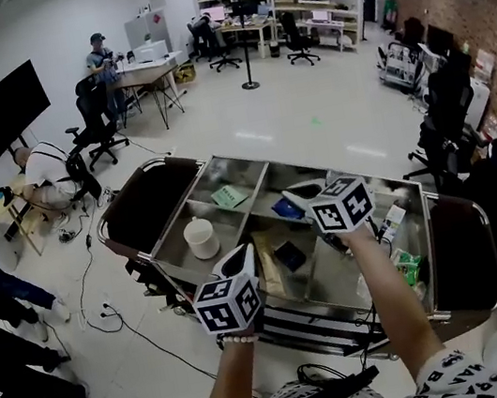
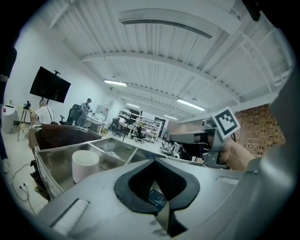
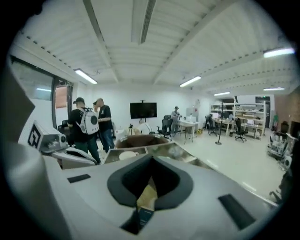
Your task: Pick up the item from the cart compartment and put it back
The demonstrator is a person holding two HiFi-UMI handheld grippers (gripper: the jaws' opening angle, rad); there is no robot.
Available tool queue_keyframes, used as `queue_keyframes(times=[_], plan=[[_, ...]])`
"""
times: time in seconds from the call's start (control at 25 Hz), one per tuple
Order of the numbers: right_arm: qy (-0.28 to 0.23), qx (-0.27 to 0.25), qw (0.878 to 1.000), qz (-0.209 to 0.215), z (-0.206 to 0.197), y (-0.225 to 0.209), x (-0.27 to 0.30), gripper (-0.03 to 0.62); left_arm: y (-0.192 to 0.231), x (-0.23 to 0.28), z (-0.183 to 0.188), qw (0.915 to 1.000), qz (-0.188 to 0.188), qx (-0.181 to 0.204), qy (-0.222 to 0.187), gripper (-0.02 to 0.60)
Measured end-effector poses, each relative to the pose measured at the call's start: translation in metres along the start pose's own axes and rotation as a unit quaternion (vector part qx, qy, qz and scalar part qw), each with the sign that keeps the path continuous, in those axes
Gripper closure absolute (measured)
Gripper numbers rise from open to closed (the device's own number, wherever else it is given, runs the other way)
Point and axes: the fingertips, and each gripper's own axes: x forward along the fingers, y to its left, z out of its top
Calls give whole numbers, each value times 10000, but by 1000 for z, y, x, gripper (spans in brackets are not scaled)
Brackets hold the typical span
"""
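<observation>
Dark packet (image 1: 289, 255): flat, square, navy, lying flat in the middle compartment of the steel worktop (image 1: 240, 161). Left hand-held gripper (image 1: 245, 255) hovers at its 9 o'clock, jaws narrow, pressed together. Right hand-held gripper (image 1: 292, 197) at its 12 o'clock, jaws also together, tip just over a brighter blue packet (image 1: 287, 209). White cup (image 1: 202, 238) at 10 o'clock.

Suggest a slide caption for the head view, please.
Left gripper and right gripper poised over a steel cart holding a white cup and green packet.
</observation>
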Motion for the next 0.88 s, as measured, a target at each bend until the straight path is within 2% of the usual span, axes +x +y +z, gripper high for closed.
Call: queue_keyframes(times=[0.12,0.36,0.88], plan=[[-581,-5,9982,-155,9,31,-26,594,-3,-8,2,9999,-17,69,-73,581],[-1038,157,9941,-263,-11,76,-56,594,-4,-22,0,9997,0,174,-180,581],[-1011,486,9928,-410,-96,133,-93,594,-16,-70,-55,9999,100,69,-77,581]])
